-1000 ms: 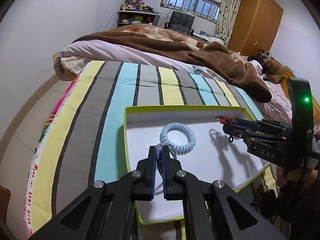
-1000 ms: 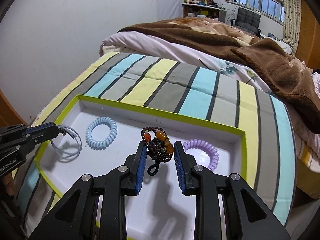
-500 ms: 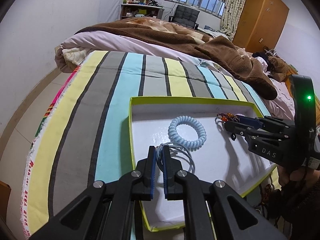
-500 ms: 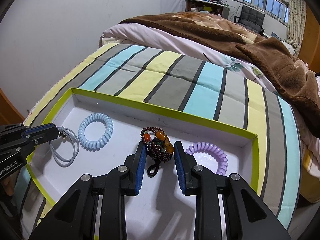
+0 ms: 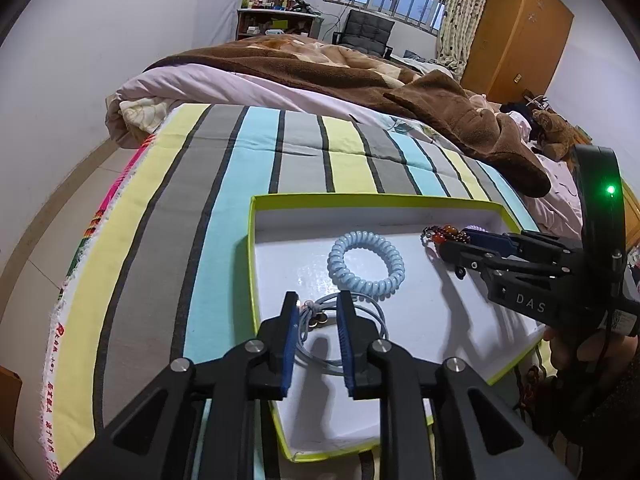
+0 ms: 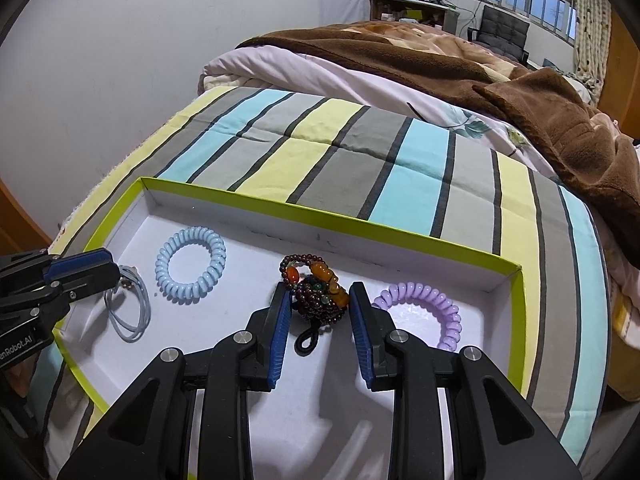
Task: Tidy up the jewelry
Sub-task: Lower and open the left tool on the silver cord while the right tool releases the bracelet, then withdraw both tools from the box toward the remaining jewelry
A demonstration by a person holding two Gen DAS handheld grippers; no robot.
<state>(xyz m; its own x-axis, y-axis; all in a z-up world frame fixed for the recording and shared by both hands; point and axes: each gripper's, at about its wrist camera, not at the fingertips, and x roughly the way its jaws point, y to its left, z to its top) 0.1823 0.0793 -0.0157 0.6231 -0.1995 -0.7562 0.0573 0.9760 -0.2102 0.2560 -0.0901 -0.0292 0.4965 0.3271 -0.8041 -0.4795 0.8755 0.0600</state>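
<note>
Dark beaded bracelet [image 6: 318, 298] sits right between the right gripper [image 6: 318, 320] jaws, parted and untouching; left gripper [image 5: 318, 322] jaws likewise parted around the grey hair tie [image 5: 340, 334].

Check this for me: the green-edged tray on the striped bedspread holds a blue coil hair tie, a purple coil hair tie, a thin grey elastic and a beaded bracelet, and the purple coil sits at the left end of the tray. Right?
Not quite. The purple coil hair tie lies at the right end of the tray, past the beaded bracelet; the right wrist view shows it. The thin grey elastic is at the left end, beside the blue coil hair tie. The rest is correct.
</note>
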